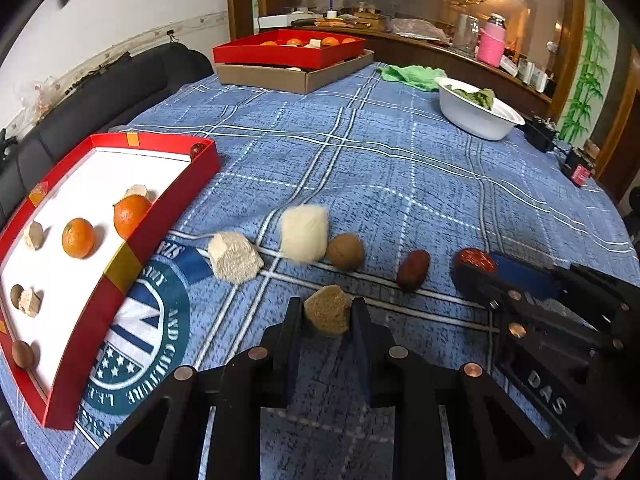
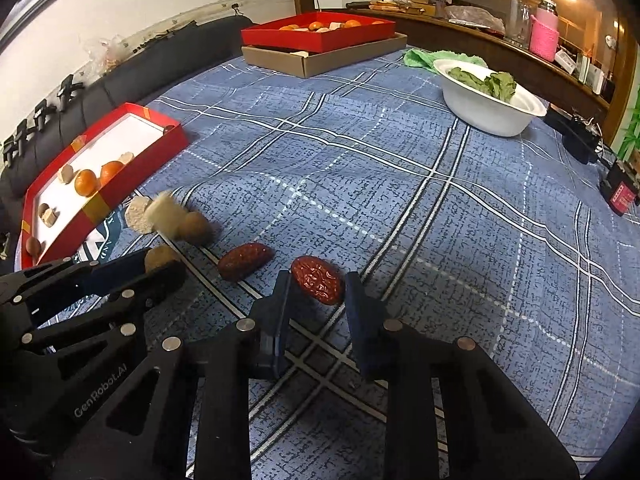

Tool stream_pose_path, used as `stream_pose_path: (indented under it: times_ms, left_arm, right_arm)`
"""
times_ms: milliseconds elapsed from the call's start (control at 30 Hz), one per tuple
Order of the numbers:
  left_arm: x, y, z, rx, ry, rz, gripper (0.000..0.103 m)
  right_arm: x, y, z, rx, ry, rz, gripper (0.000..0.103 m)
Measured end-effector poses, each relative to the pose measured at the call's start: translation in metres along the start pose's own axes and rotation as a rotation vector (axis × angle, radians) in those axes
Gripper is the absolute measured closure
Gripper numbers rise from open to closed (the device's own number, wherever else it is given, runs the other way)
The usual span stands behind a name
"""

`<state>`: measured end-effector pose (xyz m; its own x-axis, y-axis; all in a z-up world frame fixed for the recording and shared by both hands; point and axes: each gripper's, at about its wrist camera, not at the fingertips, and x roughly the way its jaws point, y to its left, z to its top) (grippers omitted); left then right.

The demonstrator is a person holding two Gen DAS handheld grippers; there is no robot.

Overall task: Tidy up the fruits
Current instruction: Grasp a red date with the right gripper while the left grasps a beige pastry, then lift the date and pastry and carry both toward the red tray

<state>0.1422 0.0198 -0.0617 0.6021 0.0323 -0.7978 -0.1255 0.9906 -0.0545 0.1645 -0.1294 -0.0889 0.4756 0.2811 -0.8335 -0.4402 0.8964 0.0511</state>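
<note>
Blue plaid cloth (image 1: 400,152) covers the whole work surface, and every item is seen lying on it. Well ahead of both sets of jaws, a red tray stacked on a brown carton (image 1: 296,74) is noted, already carrying oranges and pale pieces. Ahead and to the right, a white bowl (image 1: 476,114) of green leaves is recorded, apart from the work.

To the left of the left gripper's jaws, the red box (image 1: 172,208) with a white floor is seen partly filled: two oranges (image 1: 78,237), several pale chunks and small brown rounds are already laid inside.

Still outside the box, just ahead of the left jaws, a pale rough chunk (image 1: 234,257), a white fibrous block (image 1: 304,233) and a brown round fruit (image 1: 345,252) are found close together, with a dark red date (image 1: 413,270) further to the right.

The left gripper (image 1: 327,316) is seen narrowed on a tan chunk (image 1: 328,314), with both fingers against its sides. The right gripper (image 2: 318,286) is seen set around a glossy red date (image 2: 318,280); the left finger appears to touch it, while contact at the right finger cannot be told.

The task is judged roughly half done: six loose pieces are left to be placed, two of them already between jaws.
</note>
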Motion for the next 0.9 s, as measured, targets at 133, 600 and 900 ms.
stream_pose_path:
  times_ms: [133,600,900]
  left_arm:
    - [-0.017,0.004,-0.011,-0.008,-0.009,-0.073,0.080]
    - [-0.040,0.033,-0.049,-0.063,-0.023,-0.117,0.080]
    - [-0.049,0.057,-0.059,-0.143,-0.074,-0.111,0.080]
  right_arm:
    - [0.000,0.000,0.000,0.000,-0.003,-0.008,0.078]
    - [-0.065,0.022,-0.037,0.026,-0.063,-0.036,0.078]
    - [-0.085,0.038,-0.061,0.107,-0.140,0.042,0.078]
